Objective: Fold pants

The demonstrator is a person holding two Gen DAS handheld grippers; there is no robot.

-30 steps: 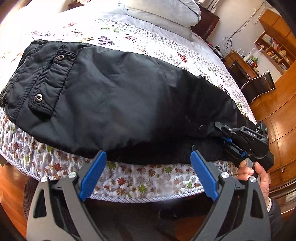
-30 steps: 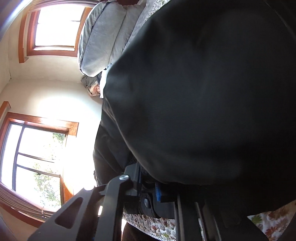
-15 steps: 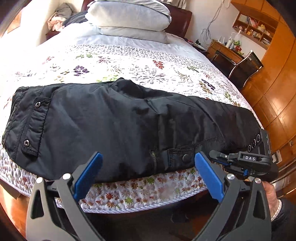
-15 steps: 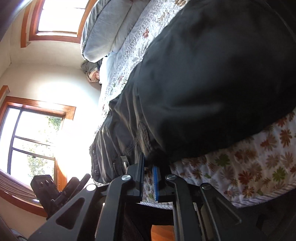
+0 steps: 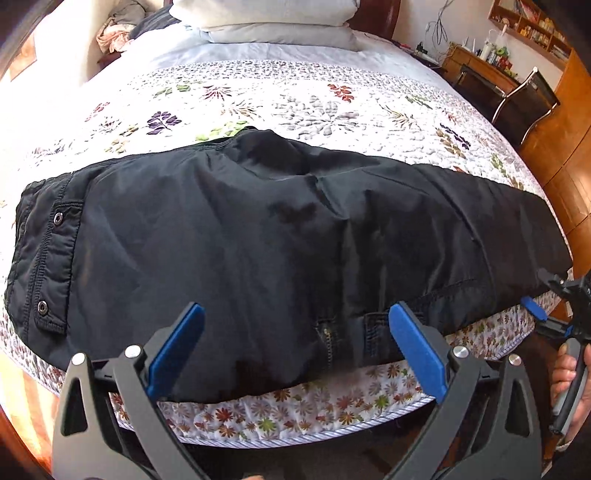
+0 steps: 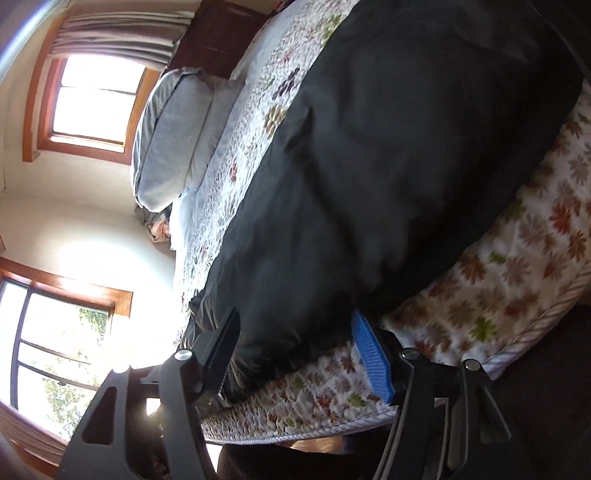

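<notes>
The black pants (image 5: 258,243) lie lengthwise across the near edge of the bed (image 5: 295,96), waistband with snap buttons at the left, legs running right. They also fill the right wrist view (image 6: 388,166). My left gripper (image 5: 295,343) is open and empty, hovering just before the pants' near edge. My right gripper (image 6: 295,350) is open, its jaws standing either side of the pants' edge without gripping it. It also shows in the left wrist view (image 5: 543,299) at the far right, beside the leg end.
The floral quilt (image 5: 295,410) hangs over the mattress edge below the pants. Pillows (image 5: 273,22) lie at the headboard. A desk and chair (image 5: 517,96) stand at the right, with wooden cabinets beyond. Windows (image 6: 96,107) line the far wall.
My right gripper has opened and let go of the pants' edge. My left gripper has drawn back and up from the bed. The pants now lie spread flat on the quilt.
</notes>
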